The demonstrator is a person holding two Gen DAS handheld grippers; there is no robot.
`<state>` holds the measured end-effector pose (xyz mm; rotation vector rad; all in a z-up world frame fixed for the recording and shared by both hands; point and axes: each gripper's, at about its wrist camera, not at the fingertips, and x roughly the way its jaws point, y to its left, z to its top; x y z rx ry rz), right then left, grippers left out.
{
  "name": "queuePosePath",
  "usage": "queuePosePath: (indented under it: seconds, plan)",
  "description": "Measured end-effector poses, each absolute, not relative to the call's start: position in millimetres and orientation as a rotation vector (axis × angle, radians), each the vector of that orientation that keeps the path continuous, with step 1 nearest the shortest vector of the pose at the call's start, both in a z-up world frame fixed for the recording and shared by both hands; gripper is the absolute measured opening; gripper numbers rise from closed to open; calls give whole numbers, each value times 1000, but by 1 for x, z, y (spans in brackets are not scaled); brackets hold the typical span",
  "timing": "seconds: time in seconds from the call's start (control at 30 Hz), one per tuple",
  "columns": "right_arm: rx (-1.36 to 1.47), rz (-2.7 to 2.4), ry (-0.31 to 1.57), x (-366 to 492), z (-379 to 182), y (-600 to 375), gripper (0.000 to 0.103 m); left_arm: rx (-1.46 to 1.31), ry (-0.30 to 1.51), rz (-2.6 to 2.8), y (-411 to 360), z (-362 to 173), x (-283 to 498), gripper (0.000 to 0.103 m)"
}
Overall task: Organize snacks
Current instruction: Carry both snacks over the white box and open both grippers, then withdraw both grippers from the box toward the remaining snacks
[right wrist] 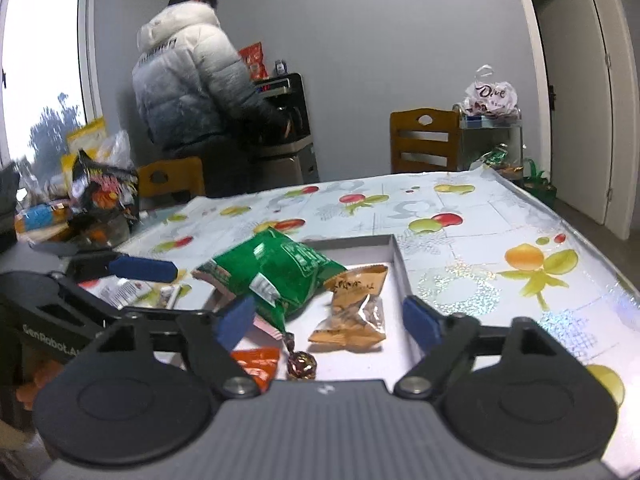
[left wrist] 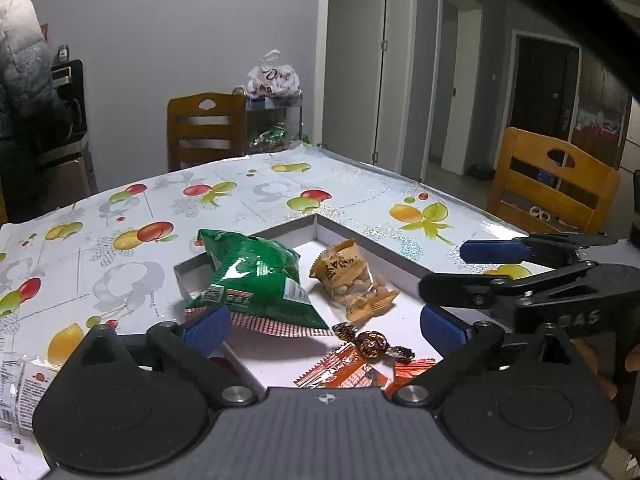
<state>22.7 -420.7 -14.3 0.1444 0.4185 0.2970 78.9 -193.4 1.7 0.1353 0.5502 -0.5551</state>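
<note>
A shallow white box (left wrist: 320, 226) (right wrist: 394, 252) lies on the fruit-print tablecloth. In it are a green snack bag (left wrist: 256, 280) (right wrist: 276, 272), a tan pack of nuts (left wrist: 352, 280) (right wrist: 356, 308), a dark foil candy (left wrist: 372, 344) (right wrist: 301, 364) and an orange wrapper (left wrist: 348, 372) (right wrist: 258, 364). My left gripper (left wrist: 322, 326) is open over the box's near edge, its left pad (left wrist: 206, 330) touching the green bag's lower edge. My right gripper (right wrist: 330, 320) is open over the box, holding nothing. The right gripper shows in the left wrist view (left wrist: 452, 268) and the left gripper shows in the right wrist view (right wrist: 144, 270).
A white snack pack (left wrist: 22, 384) (right wrist: 128, 292) lies left of the box. More snack bags (right wrist: 100, 188) are piled at the far left. Wooden chairs (left wrist: 206, 130) (left wrist: 552, 184) stand around the table. A person in a white jacket (right wrist: 188, 76) stands behind it.
</note>
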Motion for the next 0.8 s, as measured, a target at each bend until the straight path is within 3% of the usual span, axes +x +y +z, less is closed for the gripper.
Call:
queuePosePath:
  seconds: [0.8]
  plan:
    - [114,338,429,21,-5,-394,89,115,513,-448,-148,11,71,103]
